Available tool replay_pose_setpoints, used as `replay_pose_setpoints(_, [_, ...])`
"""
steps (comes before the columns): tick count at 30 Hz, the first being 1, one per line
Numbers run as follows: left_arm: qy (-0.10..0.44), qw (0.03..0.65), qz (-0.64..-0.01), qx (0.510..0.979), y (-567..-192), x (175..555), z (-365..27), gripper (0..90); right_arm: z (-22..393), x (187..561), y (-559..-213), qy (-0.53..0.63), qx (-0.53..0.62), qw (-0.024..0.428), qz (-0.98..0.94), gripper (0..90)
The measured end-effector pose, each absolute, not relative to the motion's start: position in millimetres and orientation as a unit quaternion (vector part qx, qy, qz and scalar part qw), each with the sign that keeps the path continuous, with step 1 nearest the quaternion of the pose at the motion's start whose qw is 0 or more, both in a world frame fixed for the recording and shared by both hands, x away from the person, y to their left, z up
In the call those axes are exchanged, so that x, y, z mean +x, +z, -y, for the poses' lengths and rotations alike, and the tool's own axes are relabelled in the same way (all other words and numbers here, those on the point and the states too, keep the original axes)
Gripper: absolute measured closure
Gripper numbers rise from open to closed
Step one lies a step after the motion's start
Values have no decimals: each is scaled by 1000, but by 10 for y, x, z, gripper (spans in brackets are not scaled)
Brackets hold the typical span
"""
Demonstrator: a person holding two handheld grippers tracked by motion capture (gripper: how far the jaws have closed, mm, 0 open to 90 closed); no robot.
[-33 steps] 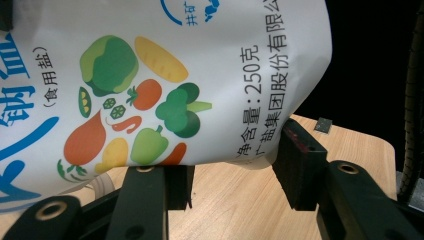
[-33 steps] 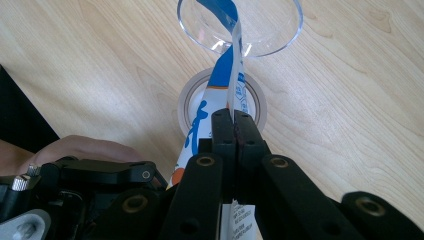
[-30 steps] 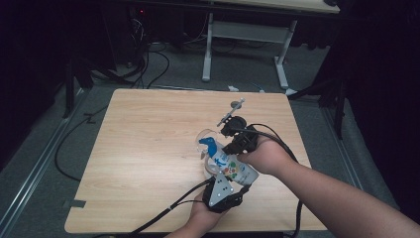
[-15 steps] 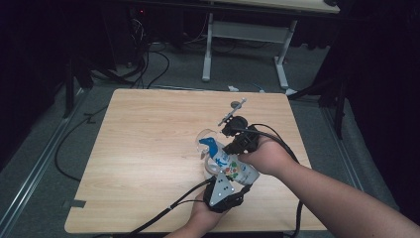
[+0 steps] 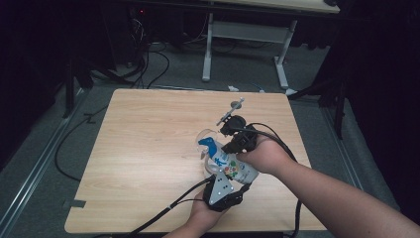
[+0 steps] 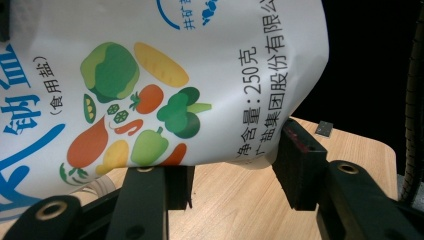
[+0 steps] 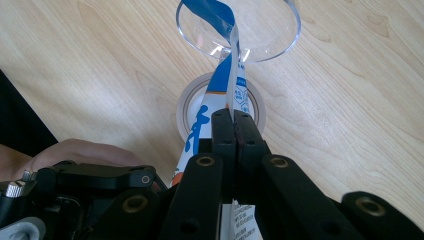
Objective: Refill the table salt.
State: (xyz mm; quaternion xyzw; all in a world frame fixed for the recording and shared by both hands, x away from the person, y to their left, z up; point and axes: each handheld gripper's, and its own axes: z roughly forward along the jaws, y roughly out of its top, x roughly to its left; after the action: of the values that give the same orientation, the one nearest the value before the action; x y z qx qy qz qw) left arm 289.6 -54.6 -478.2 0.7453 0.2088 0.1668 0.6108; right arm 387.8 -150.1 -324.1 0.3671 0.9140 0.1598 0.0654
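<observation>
1. I hold the salt bag (image 5: 229, 164) with both grippers above the wooden table (image 5: 148, 144). The left gripper (image 5: 221, 191) has its jaws clamped on the fat lower part of the bag, partly apart because the bag is thick there. In the left gripper view the two pads press on the bottom edge of the salt bag (image 6: 165, 80).
2. The right gripper (image 7: 234, 131) has its jaws together, pinching the thin upper edge of the salt bag (image 7: 231, 87). The blue corner of the bag hangs over the clear glass bowl (image 7: 239, 27).
3. First risk, I think: the bowl is light and its rim is near the bag tip. If I tilt too quickly, the tip can push the bowl and it slides away or tips.
4. Second risk: the right grip is on a very narrow strip. If the bag is heavy on that side, the film may slip out or tear, and salt falls on the table.
5. Third risk: I cannot tell if the corner is open. If it is open wide, salt may pour too fast and miss the bowl.
</observation>
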Motion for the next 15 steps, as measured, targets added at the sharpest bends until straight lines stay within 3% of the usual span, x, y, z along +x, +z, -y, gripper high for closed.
replay_pose_setpoints(15, [168, 610, -211, 745, -4796, 2912, 542, 547, 1484, 3910, -3272, 160, 365, 64, -915, 900])
